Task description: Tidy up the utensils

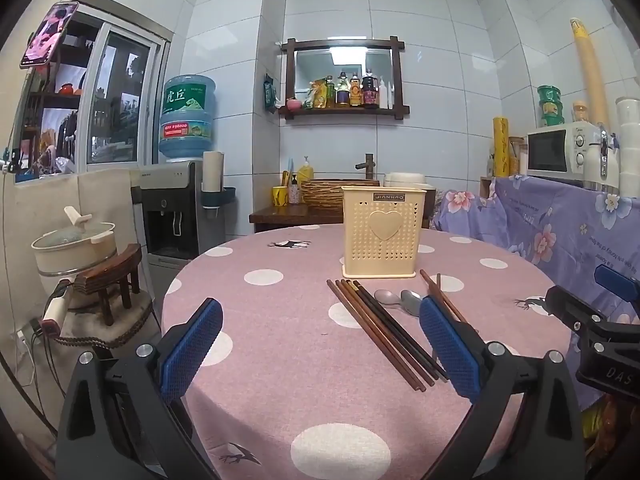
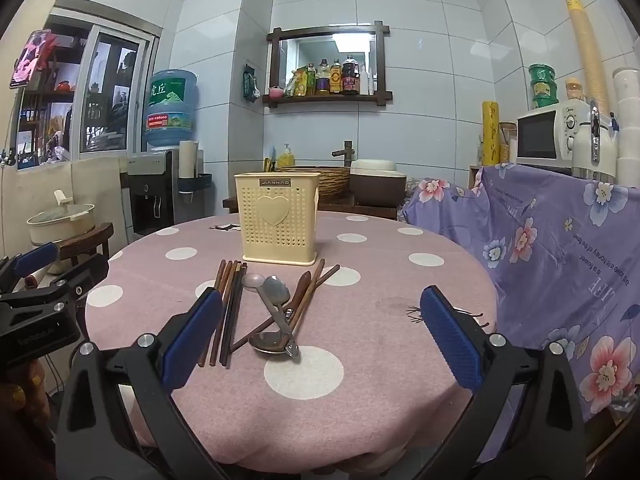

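Note:
A cream perforated utensil holder (image 1: 382, 232) (image 2: 278, 222) stands upright on the round pink polka-dot table (image 1: 280, 380) (image 2: 360, 380). In front of it lie several brown and black chopsticks (image 1: 384, 332) (image 2: 228, 308), metal spoons (image 1: 400, 300) (image 2: 276, 292) and a wooden spoon (image 2: 301, 294) crossed with more chopsticks. My left gripper (image 1: 320, 344) is open and empty, above the table's near side. My right gripper (image 2: 320, 336) is open and empty, just short of the spoons. Each gripper shows at the edge of the other's view (image 1: 600, 320) (image 2: 36, 300).
A water dispenser (image 1: 176, 208) and a pot on a stool (image 1: 76, 248) stand left of the table. A counter draped in purple floral cloth (image 2: 560, 248) with a microwave (image 2: 548, 136) is at the right. A woven basin and sink (image 2: 320, 180) are behind.

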`<state>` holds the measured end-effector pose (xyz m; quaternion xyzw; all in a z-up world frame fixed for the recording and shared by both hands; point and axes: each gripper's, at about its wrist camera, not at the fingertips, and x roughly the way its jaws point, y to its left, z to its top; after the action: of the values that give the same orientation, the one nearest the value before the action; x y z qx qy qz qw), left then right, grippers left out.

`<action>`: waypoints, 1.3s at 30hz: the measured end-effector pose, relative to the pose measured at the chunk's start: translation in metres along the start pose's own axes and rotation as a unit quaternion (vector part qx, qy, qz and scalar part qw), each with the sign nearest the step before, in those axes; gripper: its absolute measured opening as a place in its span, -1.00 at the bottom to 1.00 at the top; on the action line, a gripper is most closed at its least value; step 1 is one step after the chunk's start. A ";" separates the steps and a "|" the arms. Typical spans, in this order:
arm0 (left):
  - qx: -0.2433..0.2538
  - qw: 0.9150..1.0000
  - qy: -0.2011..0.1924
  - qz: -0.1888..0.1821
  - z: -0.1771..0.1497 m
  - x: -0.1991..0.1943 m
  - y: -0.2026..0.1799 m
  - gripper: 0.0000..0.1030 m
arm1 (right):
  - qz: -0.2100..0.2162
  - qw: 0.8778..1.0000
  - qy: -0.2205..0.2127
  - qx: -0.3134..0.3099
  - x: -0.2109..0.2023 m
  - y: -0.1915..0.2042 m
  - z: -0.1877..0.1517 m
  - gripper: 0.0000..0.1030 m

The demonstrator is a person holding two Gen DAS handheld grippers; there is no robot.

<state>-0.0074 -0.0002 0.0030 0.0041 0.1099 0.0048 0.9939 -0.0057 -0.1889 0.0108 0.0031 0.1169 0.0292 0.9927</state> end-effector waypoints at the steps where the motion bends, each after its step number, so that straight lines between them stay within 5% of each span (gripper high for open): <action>1: 0.001 1.000 0.000 -0.001 0.000 0.000 0.000 0.90 | 0.001 1.000 0.003 0.003 0.000 0.000 0.000 0.90; 39: 0.001 1.000 0.000 0.004 -0.002 0.001 0.002 0.90 | 0.001 1.000 0.007 0.003 0.002 0.003 -0.001 0.90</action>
<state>-0.0072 0.0016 0.0007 0.0053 0.1104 0.0087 0.9938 -0.0036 -0.1862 0.0097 0.0064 0.1240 0.0297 0.9918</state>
